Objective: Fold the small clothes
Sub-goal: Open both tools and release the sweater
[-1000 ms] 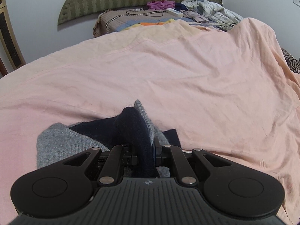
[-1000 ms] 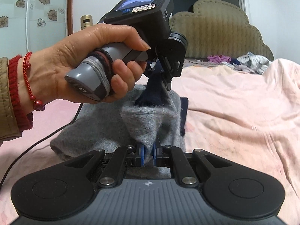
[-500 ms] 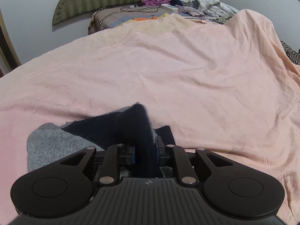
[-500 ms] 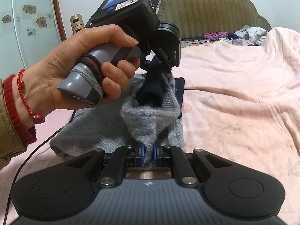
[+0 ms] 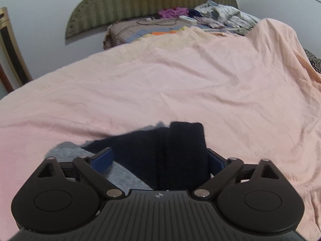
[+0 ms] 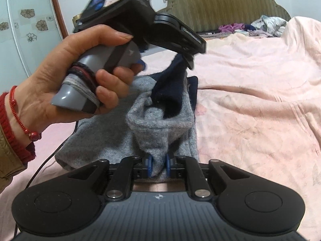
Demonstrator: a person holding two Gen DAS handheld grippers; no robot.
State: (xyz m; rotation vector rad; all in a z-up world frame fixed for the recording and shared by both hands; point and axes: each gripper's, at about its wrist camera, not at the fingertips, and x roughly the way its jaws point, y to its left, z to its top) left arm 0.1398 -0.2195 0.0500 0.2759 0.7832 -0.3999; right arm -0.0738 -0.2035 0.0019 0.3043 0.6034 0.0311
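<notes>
A grey knit garment (image 6: 160, 124) with a navy part (image 6: 170, 88) lies bunched on the pink bedsheet (image 6: 250, 110). My right gripper (image 6: 158, 166) still has a raised grey fold between its blue pads, and its jaws are starting to open. A hand (image 6: 80, 80) holds my left gripper (image 6: 187, 60) just above the navy part. In the left wrist view my left gripper (image 5: 158, 158) is opening and stands wide. The navy fold (image 5: 180, 150) lies loose between its fingers, and grey cloth (image 5: 66, 150) shows at the left.
The pink sheet (image 5: 180, 80) stretches far ahead and to the right. A heap of clothes (image 5: 216, 14) lies by the green headboard (image 5: 150, 2). A wooden chair (image 5: 10, 50) stands at the left. A black cable (image 6: 46, 160) trails over the sheet under the hand.
My left jaws have swung wide apart and let go of the navy fold, which now lies flatter. My right pads have parted slightly around the grey fold.
</notes>
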